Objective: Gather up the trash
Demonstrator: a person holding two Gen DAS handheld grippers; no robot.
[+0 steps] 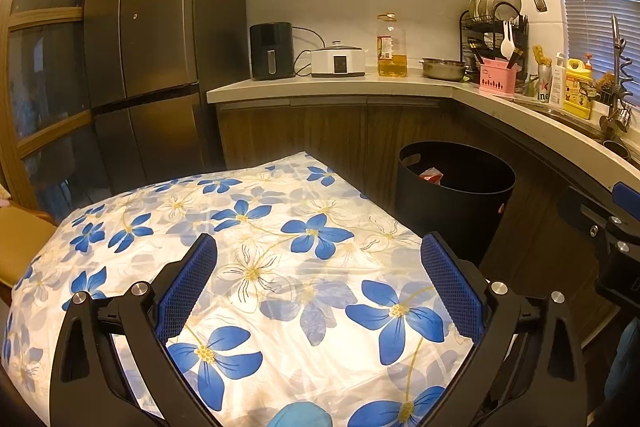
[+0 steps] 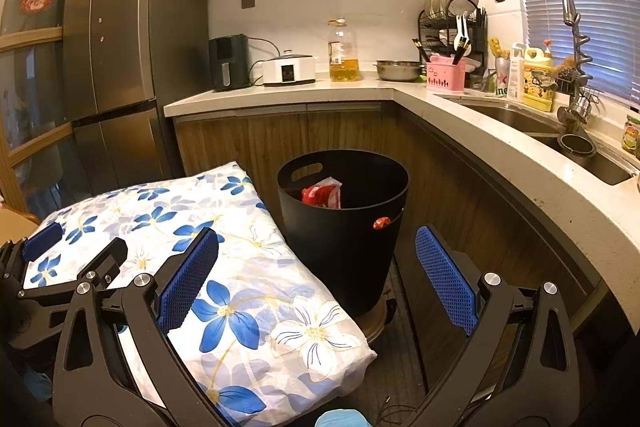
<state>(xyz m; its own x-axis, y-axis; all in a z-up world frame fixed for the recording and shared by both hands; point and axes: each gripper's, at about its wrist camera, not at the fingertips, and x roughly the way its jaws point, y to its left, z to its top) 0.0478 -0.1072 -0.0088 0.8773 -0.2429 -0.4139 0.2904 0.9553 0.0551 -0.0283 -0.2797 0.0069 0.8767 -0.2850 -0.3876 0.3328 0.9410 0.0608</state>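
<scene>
While both of your grippers are empty, the trash already sits where it should. The red wrapper lies inside the black bin, down below the rim. The bin stands on the floor, just beside the corner of the table, so you can likely drop things in without walking. It is also close to the counter with the sink.

The table has a flower cloth on it, white with blue flowers. You can see no trash on the cloth in either view. That makes it look like the table part of the job is done, or nearly done.

Your left gripper hangs over the middle of the cloth and points toward the fridge and the counter. Its blue fingers are spread wide and hold nothing.

Your right gripper floats over the table's edge and aims at the bin. Its fingers are spread wide too, with nothing between them. Both grippers sit side by side, level, and a little above the cloth.
</scene>
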